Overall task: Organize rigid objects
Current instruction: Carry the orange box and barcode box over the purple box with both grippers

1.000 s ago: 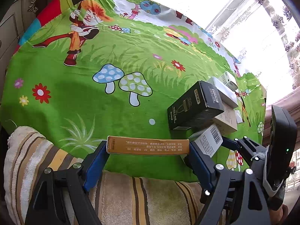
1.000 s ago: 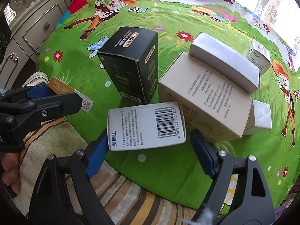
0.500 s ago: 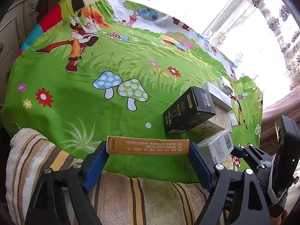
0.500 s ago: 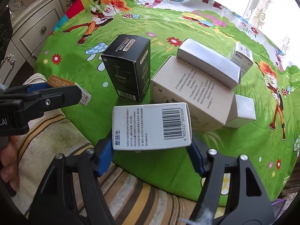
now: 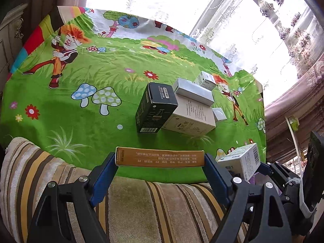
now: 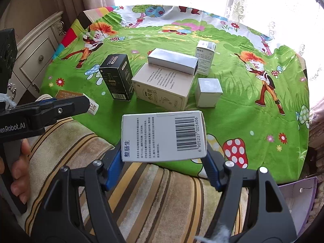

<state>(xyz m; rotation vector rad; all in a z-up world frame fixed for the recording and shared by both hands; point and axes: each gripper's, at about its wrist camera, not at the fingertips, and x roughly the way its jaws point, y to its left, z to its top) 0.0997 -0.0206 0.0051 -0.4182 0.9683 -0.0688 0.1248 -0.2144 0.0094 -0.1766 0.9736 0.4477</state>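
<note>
My left gripper [image 5: 160, 161] is shut on a flat orange box [image 5: 160, 158], held level above the near edge of the green cartoon tablecloth [image 5: 81, 125]. My right gripper [image 6: 164, 156] is shut on a white barcode box [image 6: 162, 135], both blue pads pressing its ends. That box also shows at the right of the left wrist view [image 5: 243, 162]. Further back stands a cluster: a black box [image 6: 117, 77], a large beige box [image 6: 164, 87] with a silver box [image 6: 172, 60] on top, a small white cube [image 6: 208, 92] and a small upright white box [image 6: 204, 58].
A striped towel [image 6: 151, 192] lies under both grippers at the near edge. A cream cabinet with drawers [image 6: 34, 64] stands to the left. Bright curtained windows [image 5: 263, 20] are behind the table. A person's fingers [image 6: 18, 174] hold the left gripper's handle.
The right jaws closed onto the white barcode box. Both grippers rose and drew back from the cluster with their boxes, so the boxes on the cloth look smaller and farther.
</note>
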